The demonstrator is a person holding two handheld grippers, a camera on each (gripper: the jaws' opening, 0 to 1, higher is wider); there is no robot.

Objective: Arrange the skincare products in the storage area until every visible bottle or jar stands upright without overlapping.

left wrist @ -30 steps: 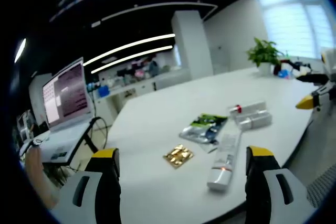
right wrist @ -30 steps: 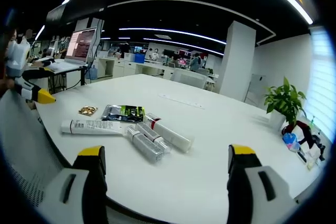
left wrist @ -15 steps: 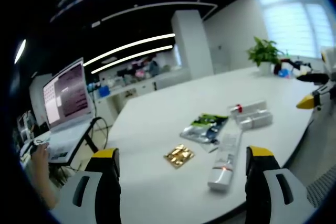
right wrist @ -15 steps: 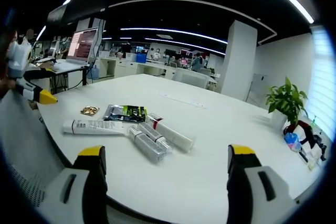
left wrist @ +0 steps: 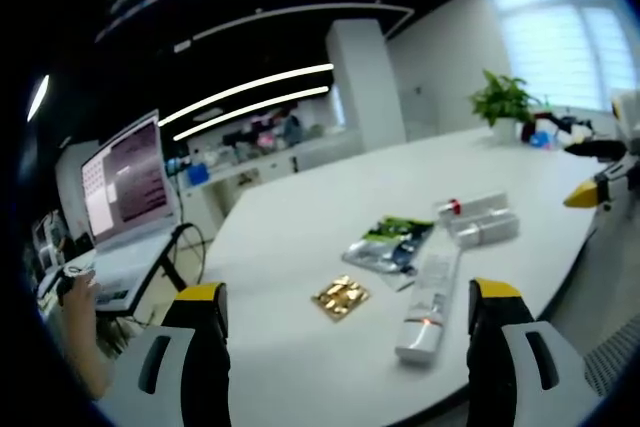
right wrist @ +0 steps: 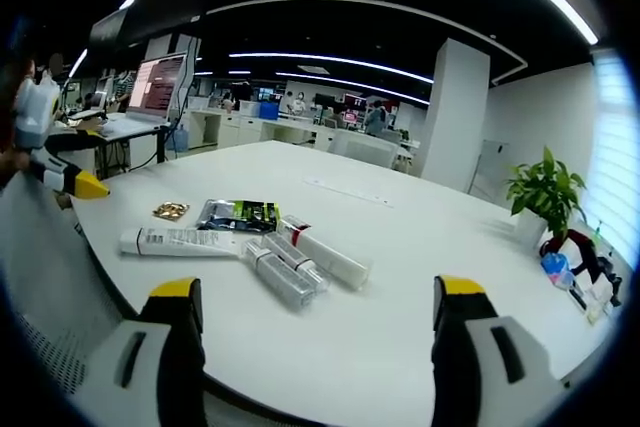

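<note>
Skincare items lie flat on the white table [left wrist: 300, 217]: a white tube [left wrist: 428, 295] [right wrist: 178, 241], a dark green sachet [left wrist: 390, 243] [right wrist: 238, 215], a small gold packet [left wrist: 340, 297] [right wrist: 168, 211] and three clear bottles side by side [left wrist: 480, 221] [right wrist: 300, 265], one with a red band. My left gripper [left wrist: 345, 309] is open, above the near table edge, short of the gold packet and tube. My right gripper [right wrist: 318, 307] is open too, a little short of the bottles. The other gripper's yellow tip shows at far right [left wrist: 585, 193] and at far left [right wrist: 78, 182].
A potted plant [left wrist: 503, 105] [right wrist: 542, 197] stands at the table's far end with small items beside it [right wrist: 575, 267]. A laptop on a stand [left wrist: 125, 197] [right wrist: 150, 87] sits beyond the table. A person's hand [left wrist: 75, 297] is near it. Office desks fill the background.
The person's hand by the laptop shifted slightly. The right gripper view moved a touch; the items and both grippers stay as they were.
</note>
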